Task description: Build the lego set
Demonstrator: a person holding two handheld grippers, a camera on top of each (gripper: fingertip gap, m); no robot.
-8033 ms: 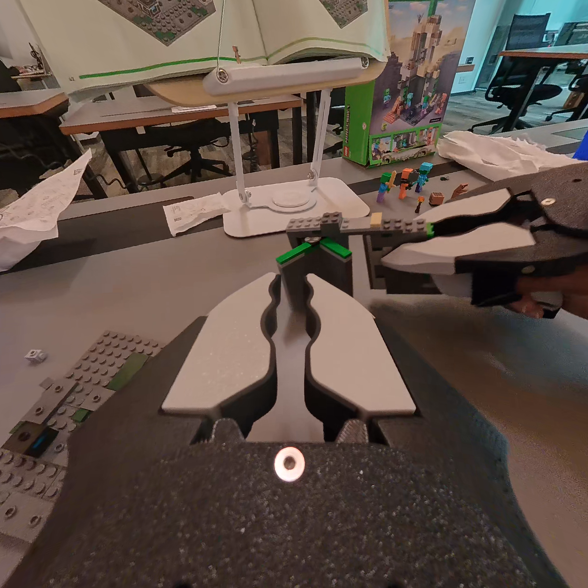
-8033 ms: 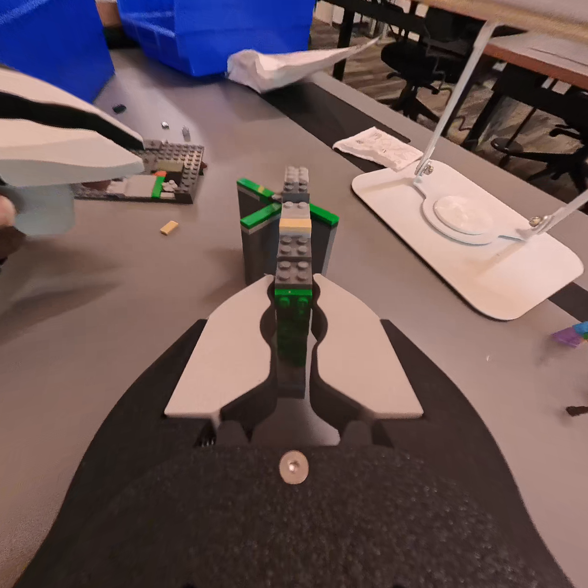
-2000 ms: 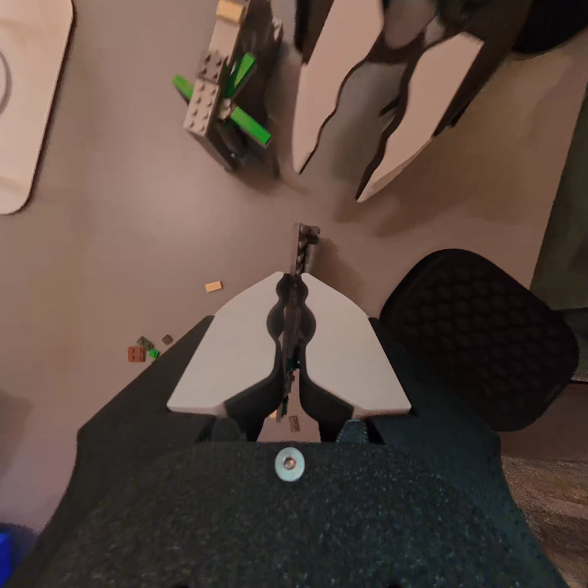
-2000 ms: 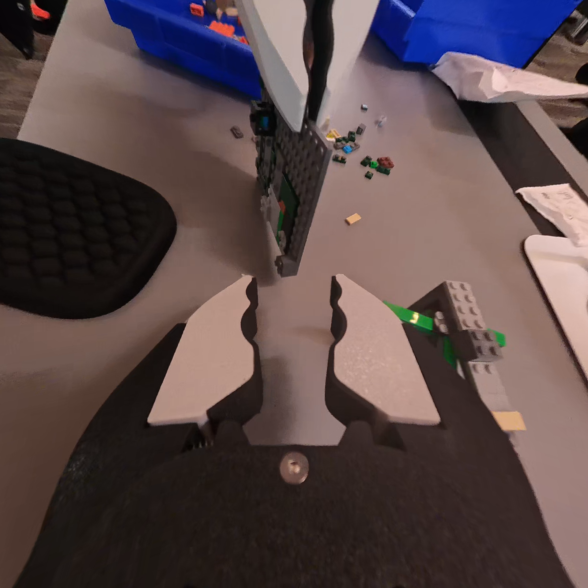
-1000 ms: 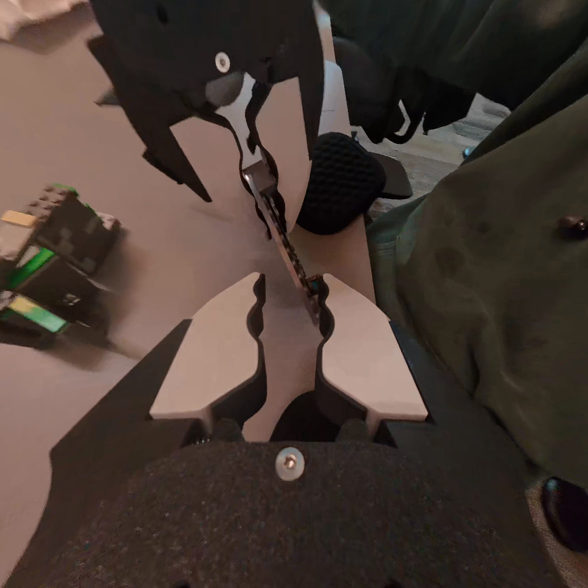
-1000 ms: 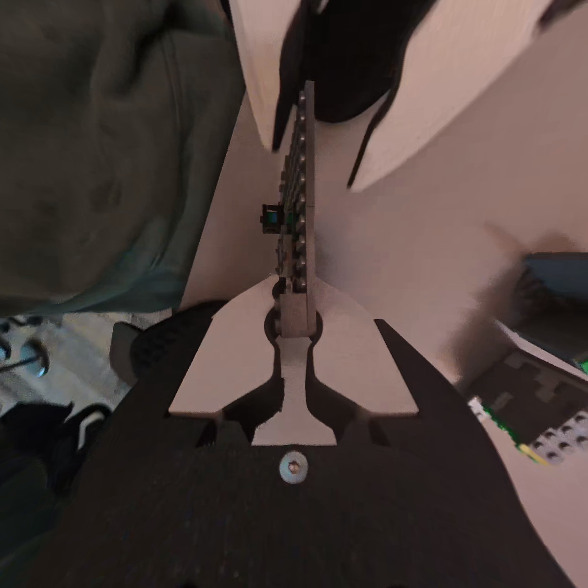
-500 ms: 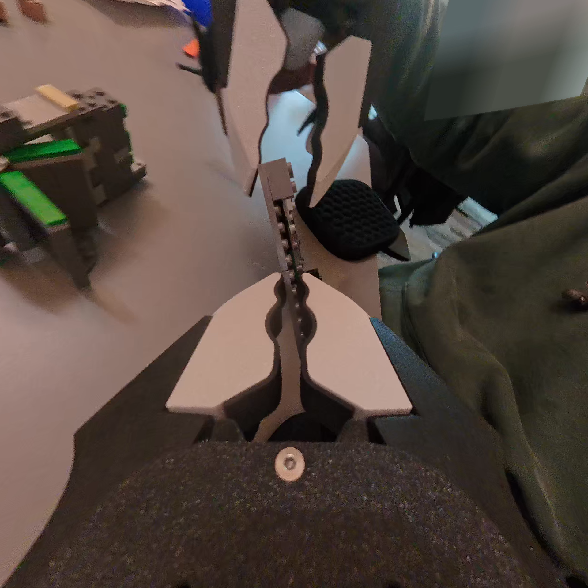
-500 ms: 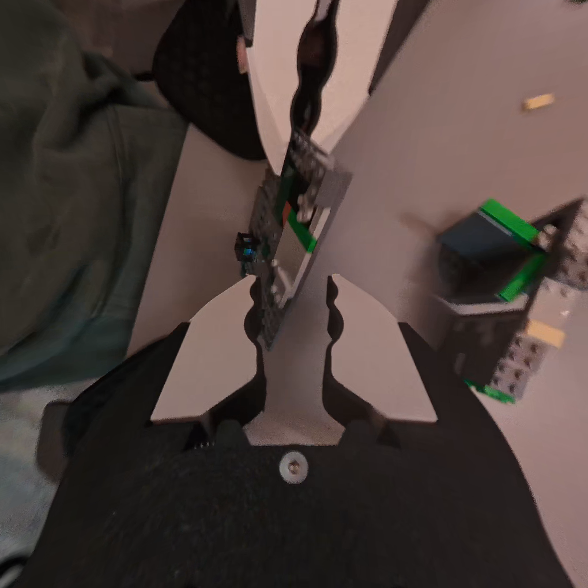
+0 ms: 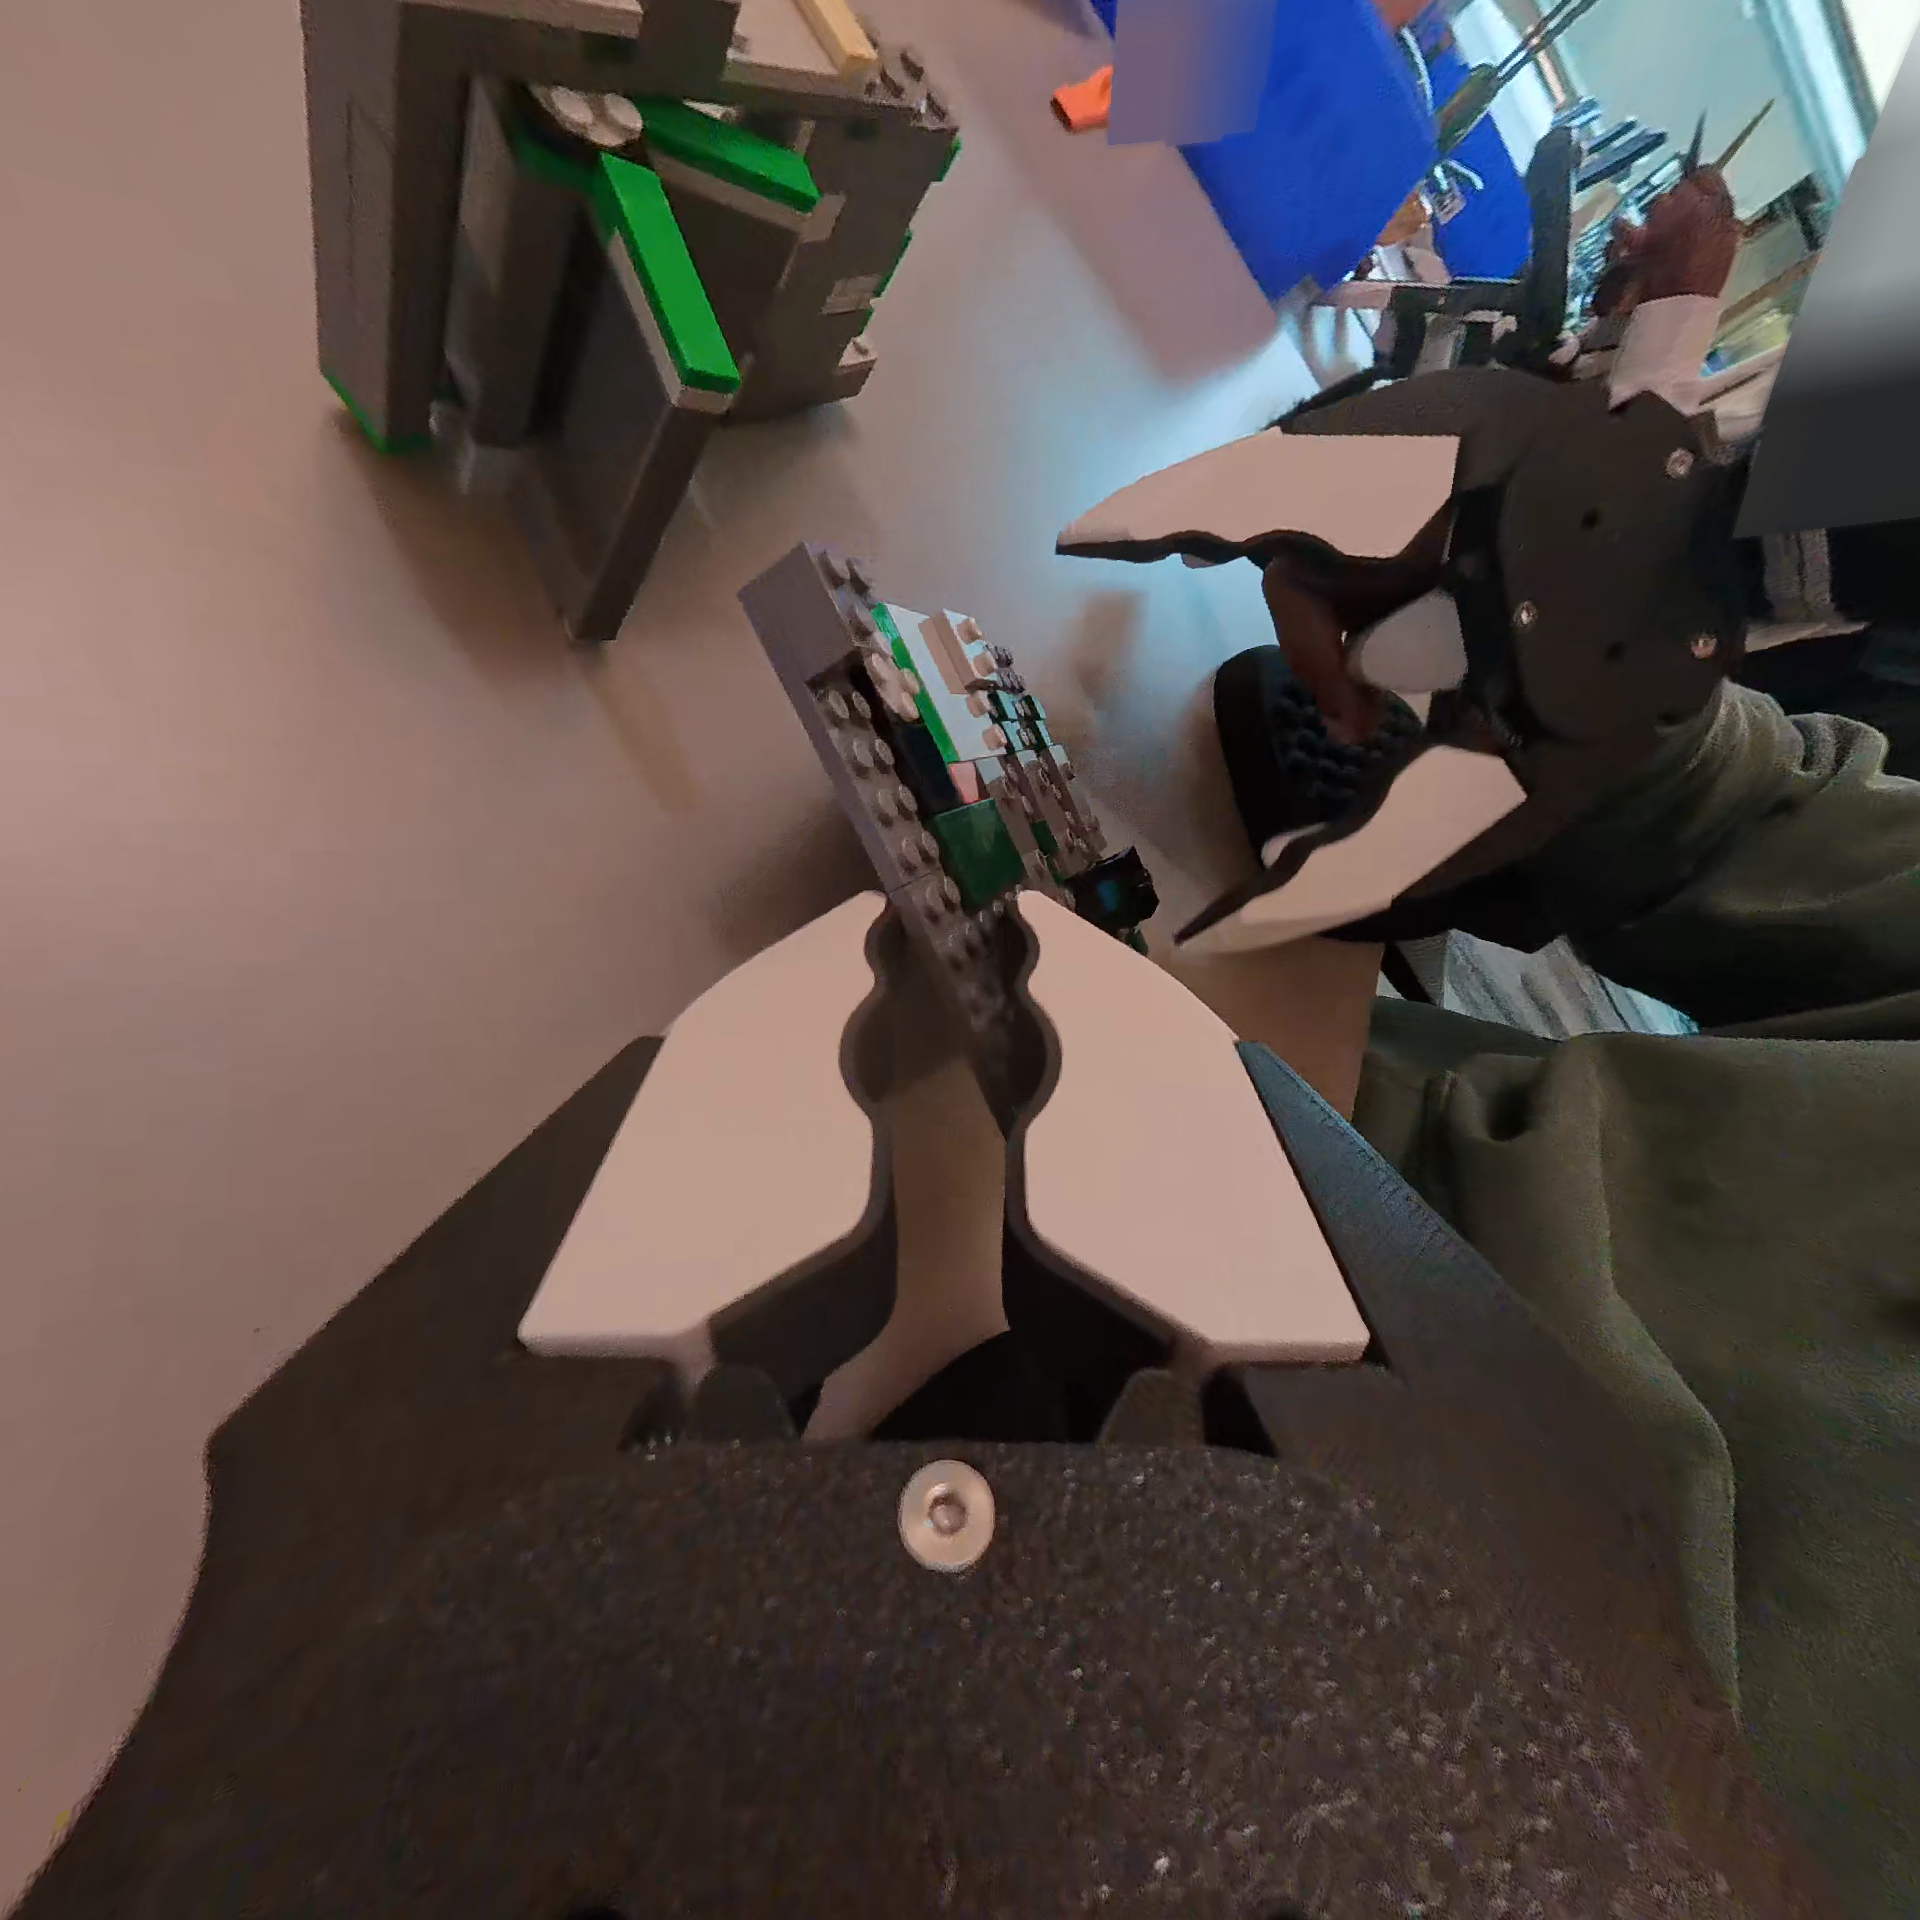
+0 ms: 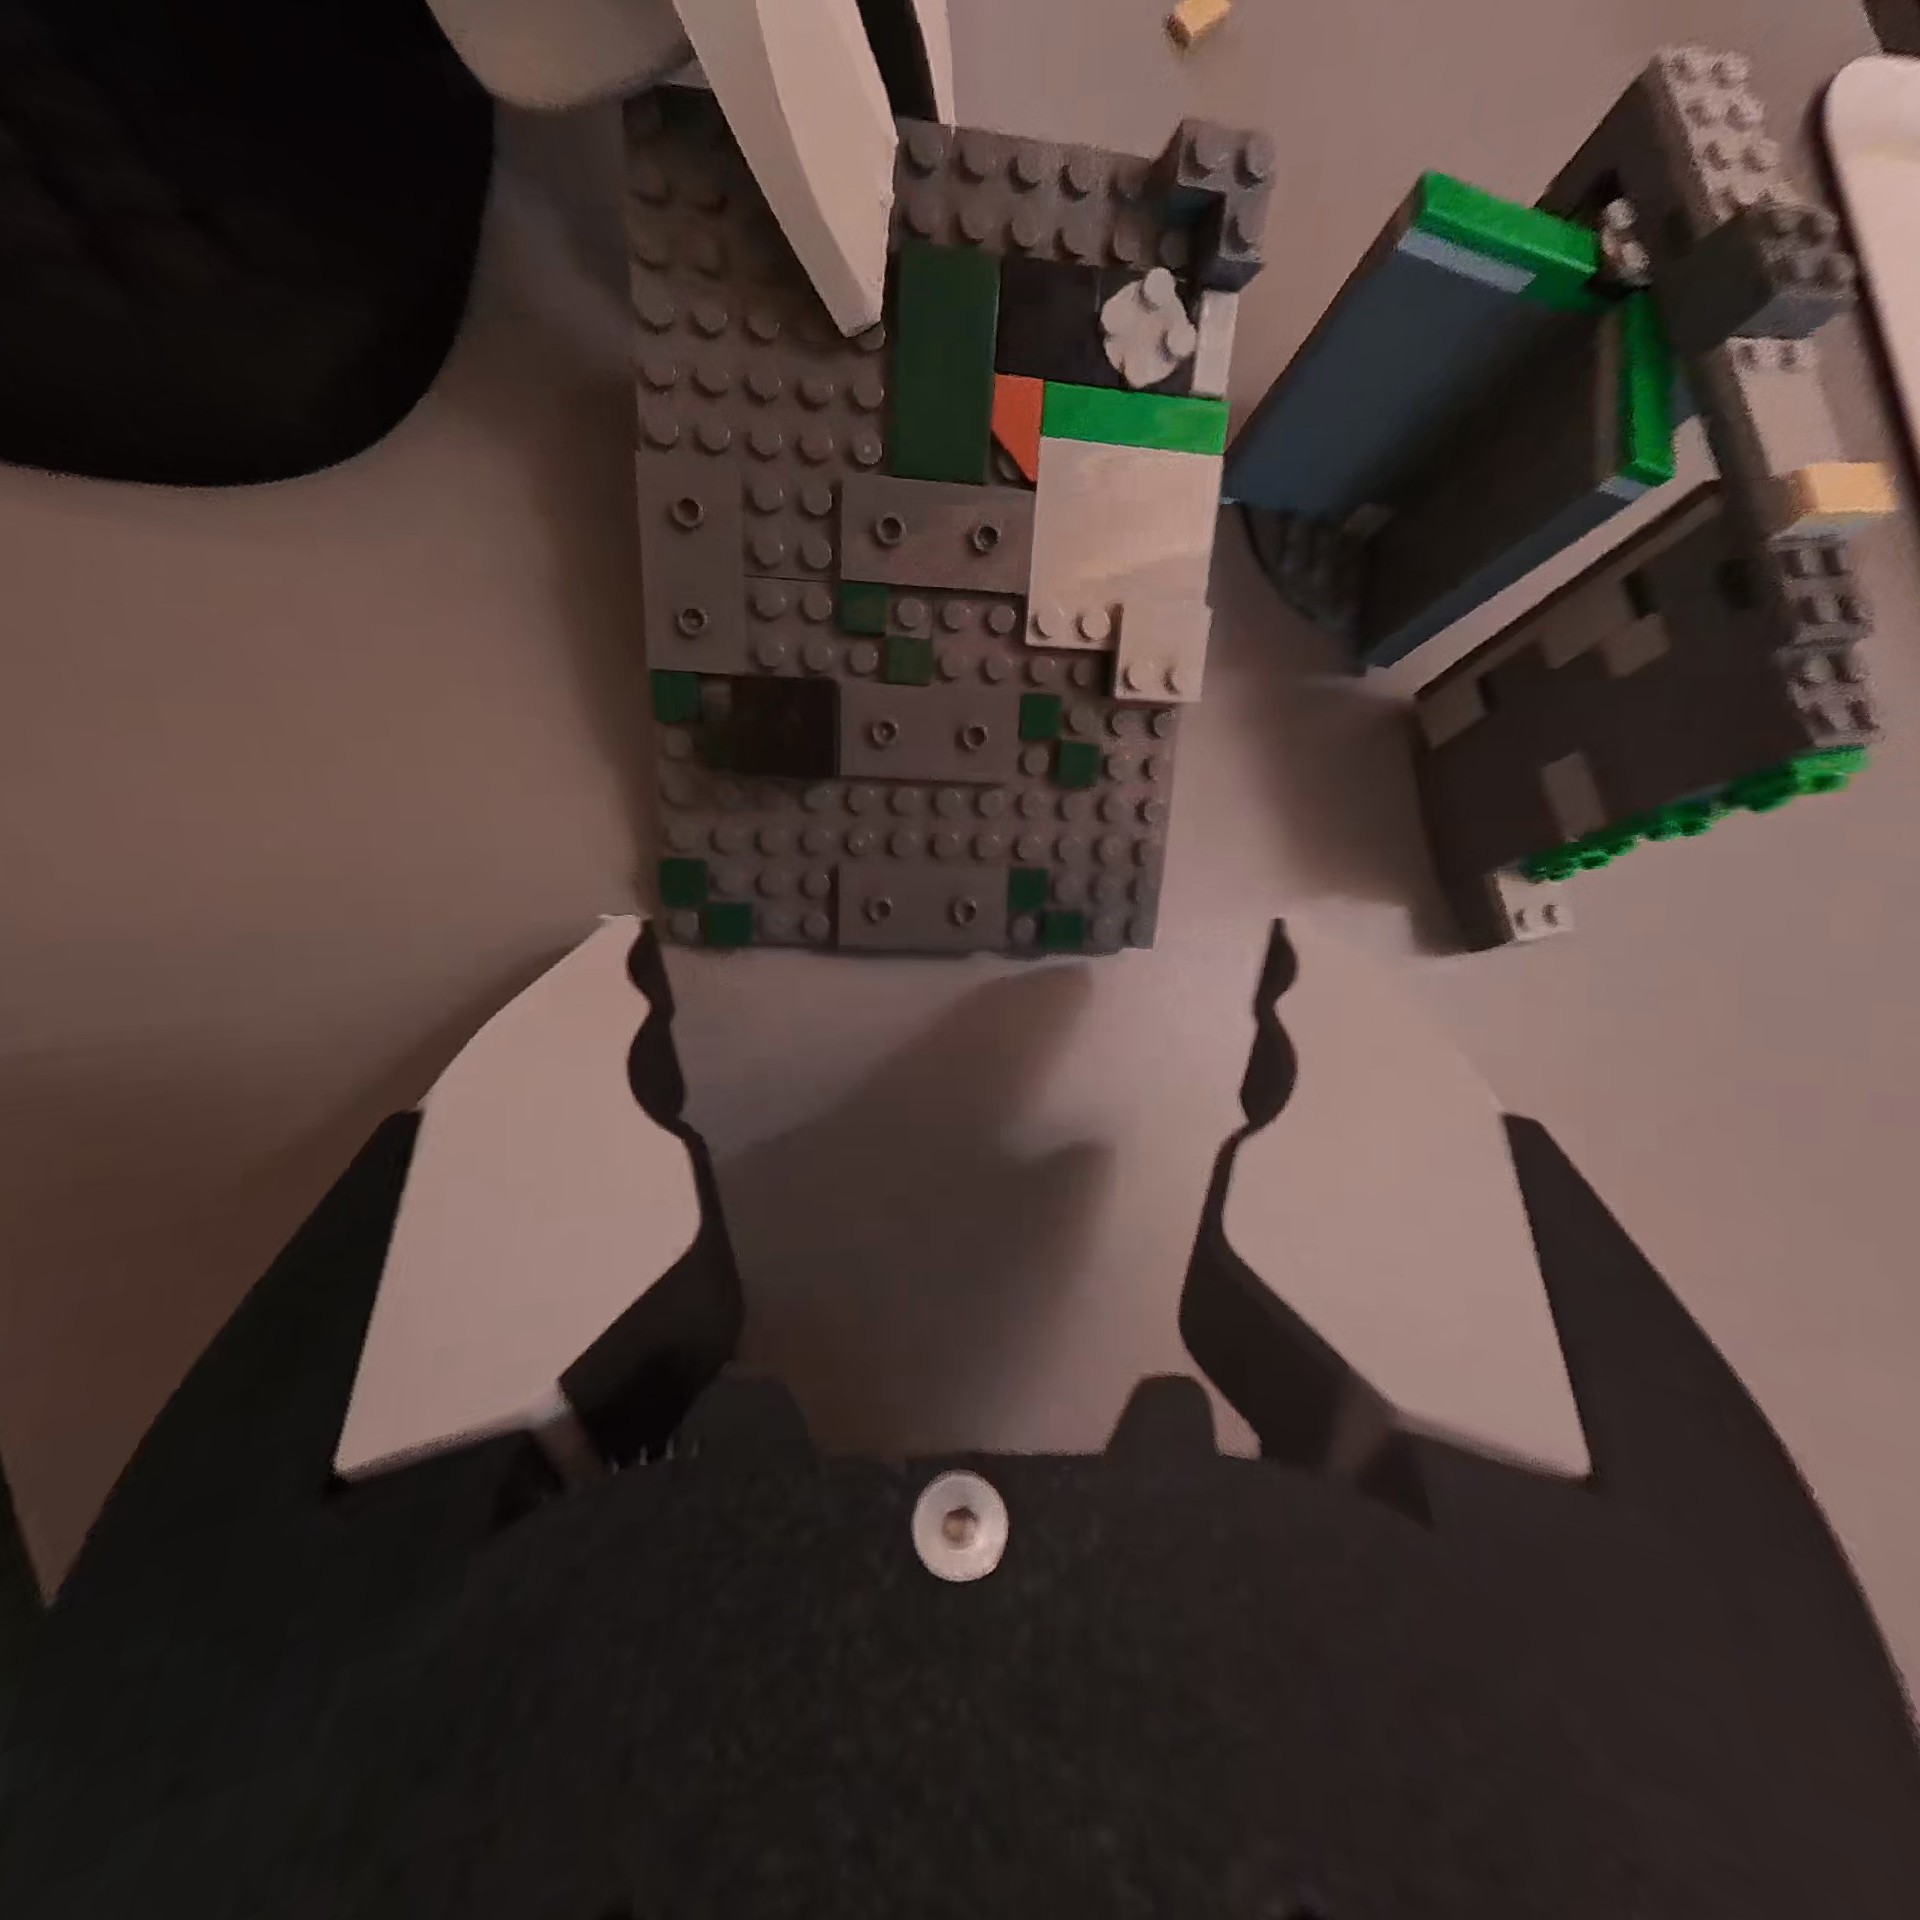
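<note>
A plain grey table (image 9: 260, 831) is filling the left of the left wrist frame, with a blurred room of desks at upper right. The left gripper (image 9: 951, 914) is clamping the near edge of the grey studded lego plate (image 9: 914, 758), tilted at centre. The right gripper (image 10: 951, 935) is hanging spread wide, empty, just below the plate. A grey-and-green lego building (image 10: 1621, 540) is sitting at right.

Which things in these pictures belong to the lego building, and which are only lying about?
Belong to the job:
grey studded plate, clamped by the left gripper
grey and green lego structure on the table
right gripper, open
loose tan piece

Lying about:
black mesh chair seat
orange object
</note>
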